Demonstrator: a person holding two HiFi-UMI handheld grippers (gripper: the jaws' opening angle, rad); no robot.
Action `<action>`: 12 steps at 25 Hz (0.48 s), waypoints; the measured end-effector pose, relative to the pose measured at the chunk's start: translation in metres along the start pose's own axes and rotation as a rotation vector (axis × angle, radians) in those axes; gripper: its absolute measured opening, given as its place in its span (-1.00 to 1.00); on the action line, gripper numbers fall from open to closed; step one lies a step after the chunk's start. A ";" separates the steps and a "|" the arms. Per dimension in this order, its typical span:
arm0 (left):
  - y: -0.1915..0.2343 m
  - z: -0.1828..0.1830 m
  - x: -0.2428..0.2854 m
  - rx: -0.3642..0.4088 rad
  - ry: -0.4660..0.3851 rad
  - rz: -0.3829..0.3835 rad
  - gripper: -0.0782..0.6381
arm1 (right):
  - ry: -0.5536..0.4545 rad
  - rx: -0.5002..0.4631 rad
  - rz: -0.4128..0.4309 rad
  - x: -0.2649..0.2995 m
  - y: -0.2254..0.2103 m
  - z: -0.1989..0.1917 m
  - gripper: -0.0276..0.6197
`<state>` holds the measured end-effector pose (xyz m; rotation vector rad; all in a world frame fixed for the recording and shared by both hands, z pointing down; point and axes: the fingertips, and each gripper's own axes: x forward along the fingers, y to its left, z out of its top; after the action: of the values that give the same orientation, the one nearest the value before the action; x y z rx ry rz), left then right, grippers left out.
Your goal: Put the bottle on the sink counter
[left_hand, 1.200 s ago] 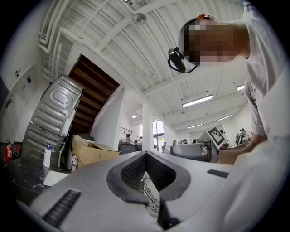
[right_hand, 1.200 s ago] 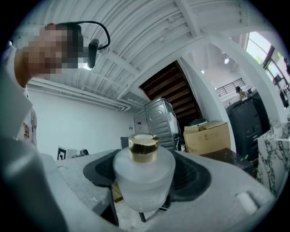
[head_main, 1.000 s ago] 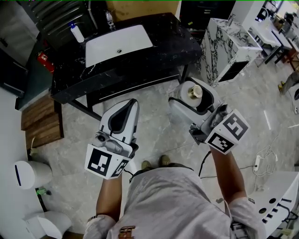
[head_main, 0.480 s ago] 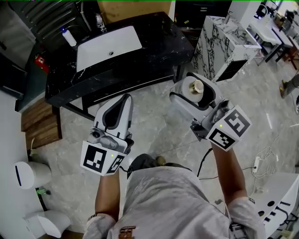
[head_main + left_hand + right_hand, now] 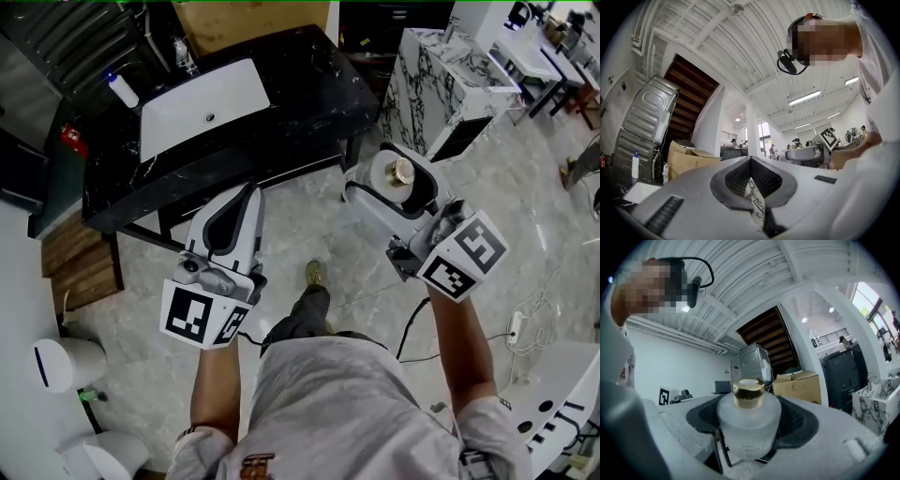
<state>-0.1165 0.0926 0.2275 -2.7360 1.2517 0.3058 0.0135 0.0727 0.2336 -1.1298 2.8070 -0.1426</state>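
Worktop [image 5: 314, 89] closer than before.
Right gripper [image 5: 386, 169] clamps bottle [image 5: 748, 420], left gripper [image 5: 249, 190] jaws together; keep bottle upright, land beside basin [image 5: 202, 105].

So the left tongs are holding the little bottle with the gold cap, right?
No, the right tongs hold the little bottle with the gold cap; the right gripper view shows it between them. The left tongs are shut on nothing.

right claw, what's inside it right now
A frosted bottle with a gold cap stands upright between the jaws of the right claw, which are closed on its sides. Its base is hidden by the jaws, and whether it holds liquid cannot be told.
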 end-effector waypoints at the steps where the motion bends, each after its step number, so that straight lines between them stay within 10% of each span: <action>1: 0.003 -0.002 0.006 0.001 -0.002 -0.004 -0.78 | 0.002 -0.002 -0.004 0.002 -0.005 0.000 0.11; 12: 0.053 -0.025 0.083 0.007 -0.021 -0.031 -0.78 | 0.034 -0.021 -0.052 0.052 -0.082 -0.002 0.11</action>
<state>-0.1002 -0.0073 0.2319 -2.7364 1.2020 0.3259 0.0322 -0.0224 0.2426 -1.2169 2.8157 -0.1388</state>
